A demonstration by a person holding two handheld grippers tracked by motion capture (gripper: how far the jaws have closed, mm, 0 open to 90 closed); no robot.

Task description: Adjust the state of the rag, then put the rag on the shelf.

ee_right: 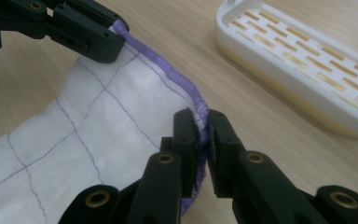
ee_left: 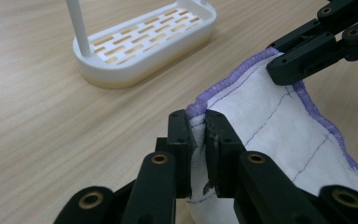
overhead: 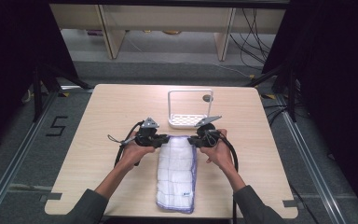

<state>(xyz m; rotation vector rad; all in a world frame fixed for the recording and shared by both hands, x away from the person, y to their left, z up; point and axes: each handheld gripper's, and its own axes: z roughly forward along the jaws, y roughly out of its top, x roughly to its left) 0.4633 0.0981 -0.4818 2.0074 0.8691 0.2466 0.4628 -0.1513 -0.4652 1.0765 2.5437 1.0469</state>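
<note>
Both grippers pinch the far corners of the white cloth (overhead: 177, 170): left gripper (overhead: 166, 139) and right gripper (overhead: 192, 140) clamped shut, just before the white rack (overhead: 189, 122) on the table (overhead: 107, 121).

The soft quilted cloth (overhead: 177, 171) is white, with thin purple stitched lines forming a grid and a purple sewn border. The slotted plastic rack (overhead: 189, 120) is white, its slots showing yellow-tan. Both claws are black with brass-coloured rivets. The wooden worktop (overhead: 102, 116) is pale beige with fine grain.
</note>
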